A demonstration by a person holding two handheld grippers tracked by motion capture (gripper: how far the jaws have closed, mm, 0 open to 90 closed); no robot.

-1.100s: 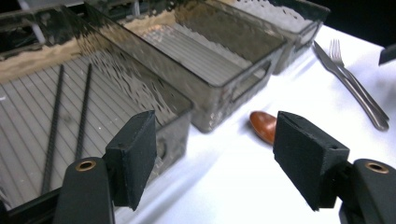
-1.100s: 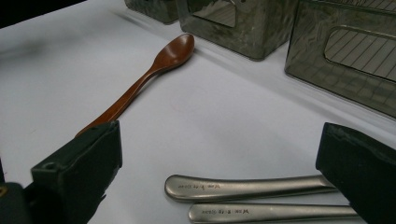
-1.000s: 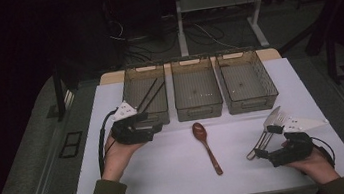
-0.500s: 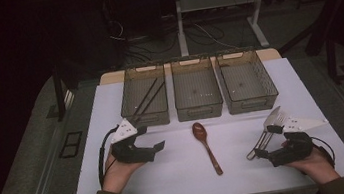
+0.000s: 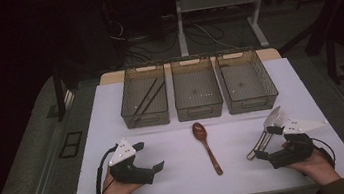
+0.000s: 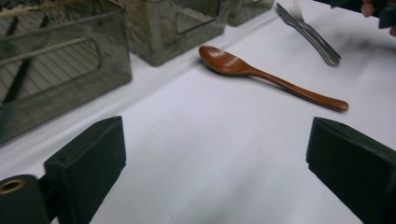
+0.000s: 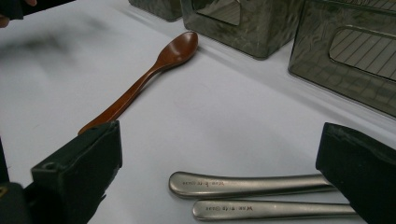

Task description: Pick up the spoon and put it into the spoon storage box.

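Both grippers rest open and empty on the white worktop [image 5: 180, 171]: left gripper [image 5: 148, 156] left of the wooden spoon [image 5: 207, 147], right gripper [image 5: 264, 151] straddling two metal handles [image 7: 261, 192].

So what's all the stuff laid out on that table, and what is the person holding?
Baskets: three, smoky grey see-through, in a row at the table's far side.
Chopsticks: dark, looks like a pair, inside the left basket.
Wooden spoon: one, reddish brown, mid-table, before the middle basket.
Metal cutlery: two silver pieces side by side, at the right.
Table: one, white top.
Left tool: black, open, held low at the left.
Right tool: black, open, by the cutlery handles.
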